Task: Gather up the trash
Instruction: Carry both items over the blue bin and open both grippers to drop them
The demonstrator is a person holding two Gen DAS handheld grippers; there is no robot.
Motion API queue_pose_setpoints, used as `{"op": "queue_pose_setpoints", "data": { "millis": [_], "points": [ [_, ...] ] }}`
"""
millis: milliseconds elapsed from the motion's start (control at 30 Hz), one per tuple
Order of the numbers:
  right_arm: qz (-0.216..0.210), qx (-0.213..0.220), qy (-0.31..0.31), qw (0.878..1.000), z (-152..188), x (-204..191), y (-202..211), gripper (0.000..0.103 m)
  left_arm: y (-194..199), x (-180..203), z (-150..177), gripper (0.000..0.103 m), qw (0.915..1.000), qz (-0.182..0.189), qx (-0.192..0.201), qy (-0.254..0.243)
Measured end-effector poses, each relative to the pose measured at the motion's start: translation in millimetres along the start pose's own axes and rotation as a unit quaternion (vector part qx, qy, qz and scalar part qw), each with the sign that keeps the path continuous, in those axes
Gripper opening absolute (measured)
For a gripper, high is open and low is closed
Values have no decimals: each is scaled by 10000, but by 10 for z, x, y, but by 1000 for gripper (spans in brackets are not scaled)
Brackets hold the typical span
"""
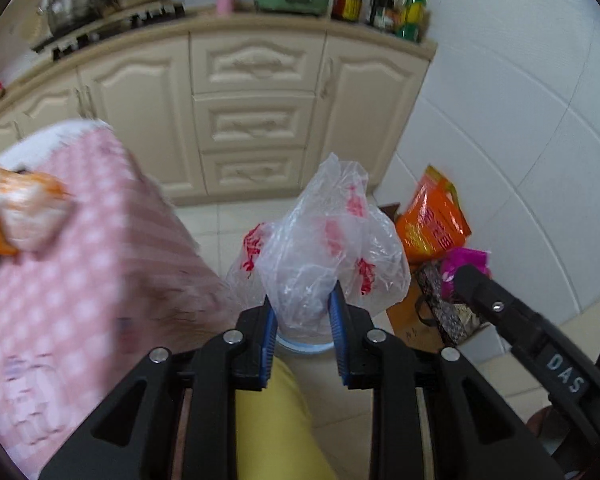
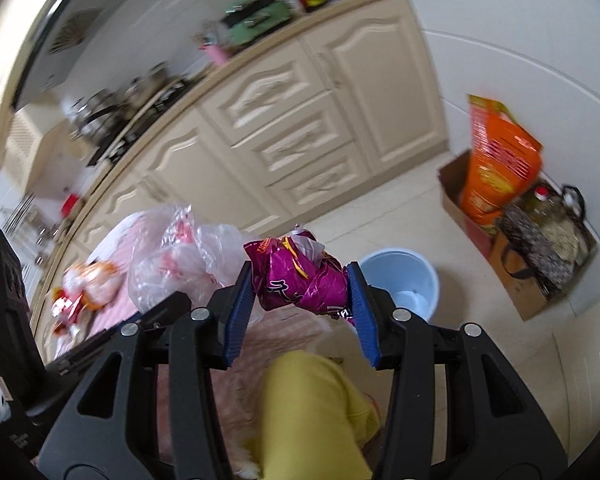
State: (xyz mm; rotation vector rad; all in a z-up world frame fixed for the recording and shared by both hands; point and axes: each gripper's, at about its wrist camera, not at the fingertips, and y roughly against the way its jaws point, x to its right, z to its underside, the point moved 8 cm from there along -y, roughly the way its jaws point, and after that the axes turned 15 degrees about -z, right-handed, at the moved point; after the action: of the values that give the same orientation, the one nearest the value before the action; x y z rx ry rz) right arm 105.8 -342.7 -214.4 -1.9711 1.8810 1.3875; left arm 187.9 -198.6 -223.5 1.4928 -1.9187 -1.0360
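Our left tongs (image 1: 302,306) are clamped on a clear plastic bag (image 1: 332,240) with red print, which bulges up toward twelve o'clock and hides most of the pale blue bin (image 1: 304,346) beneath; we see only a sliver of its rim. Our right tongs (image 2: 300,280) grip a crumpled purple wrapper (image 2: 300,276), with the bin (image 2: 400,280) at three o'clock of it, on the floor. At nine o'clock of the left tongs the pink checked tablecloth (image 1: 80,240) is blurred, and the orange-and-white rubbish (image 1: 20,208) on it is cut off at the edge. A yellow trouser leg (image 2: 312,412) fills six o'clock.
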Motion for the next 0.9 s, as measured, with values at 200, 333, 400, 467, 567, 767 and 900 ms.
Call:
{"op": "queue_pose_setpoints", "data": {
  "millis": [200, 333, 400, 467, 567, 767, 900],
  "points": [
    [347, -142, -343, 9987, -82, 543, -161, 45, -646, 335, -73, 24, 9990, 64, -438, 51],
    [466, -325, -446, 9974, -148, 779, -351, 45, -1005, 468, -167, 27, 9982, 23, -559, 196],
    [491, -382, -476, 9969, -177, 848, -429, 45, -1159, 494, -261, 33, 9984, -141, -379, 402],
    [477, -453, -535, 9964, -213, 931, -530, 45, -1246, 521, -326, 60, 9987, -177, -277, 392],
    [474, -580, -557, 9956, -233, 1005, -675, 45, -1389, 508, -417, 66, 9986, -442, -276, 0],
    [341, -1013, -529, 9929, -216, 1066, -1047, 45, -1524, 284, -411, 66, 9946, -933, -413, -211],
    [147, -1338, -453, 9899, -154, 970, -1303, 46, -1557, 151, -392, 66, 9928, -1095, -459, -180]
  ]
}}
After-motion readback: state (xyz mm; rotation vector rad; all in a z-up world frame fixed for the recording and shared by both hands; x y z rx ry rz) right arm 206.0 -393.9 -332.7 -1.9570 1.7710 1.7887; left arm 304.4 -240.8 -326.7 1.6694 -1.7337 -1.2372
